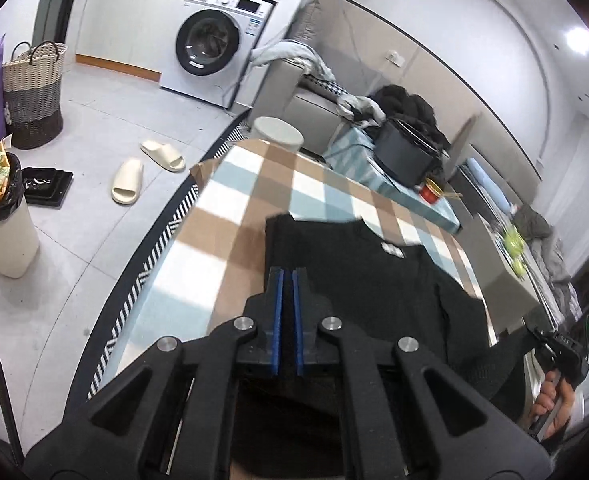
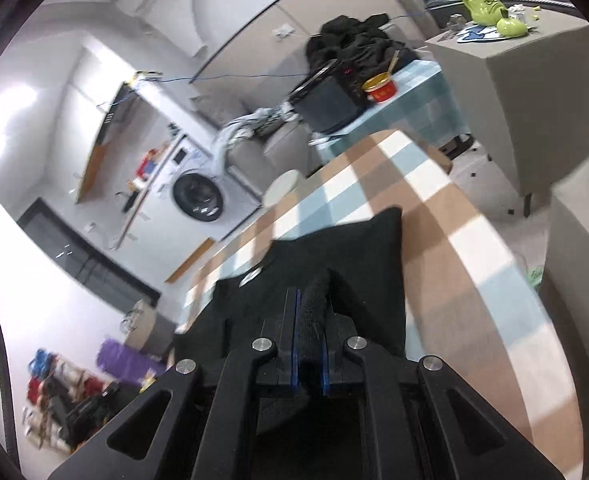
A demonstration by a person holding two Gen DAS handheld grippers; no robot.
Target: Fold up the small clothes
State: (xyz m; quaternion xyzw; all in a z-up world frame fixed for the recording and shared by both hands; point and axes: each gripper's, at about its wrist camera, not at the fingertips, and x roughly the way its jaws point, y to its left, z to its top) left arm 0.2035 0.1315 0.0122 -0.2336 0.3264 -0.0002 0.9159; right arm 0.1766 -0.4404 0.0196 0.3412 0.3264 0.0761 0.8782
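The left gripper (image 1: 288,276) is pinched shut on the hem of the black knit sweater (image 1: 374,280); the right gripper (image 2: 310,296) grips a bunched fold of it. The sweater lies on the checked surface (image 1: 230,208), collar toward 12 o'clock. It looks soft, light and floppy, so the corners are best to hold.

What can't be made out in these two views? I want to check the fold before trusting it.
- Black garment, left wrist view: its near hem is hidden behind the left gripper.
- Right wrist view: the right gripper covers the garment's near part.
- White neck label: too small and blurred to read.
- Checked tablecloth: near end cut off by the frame edge.
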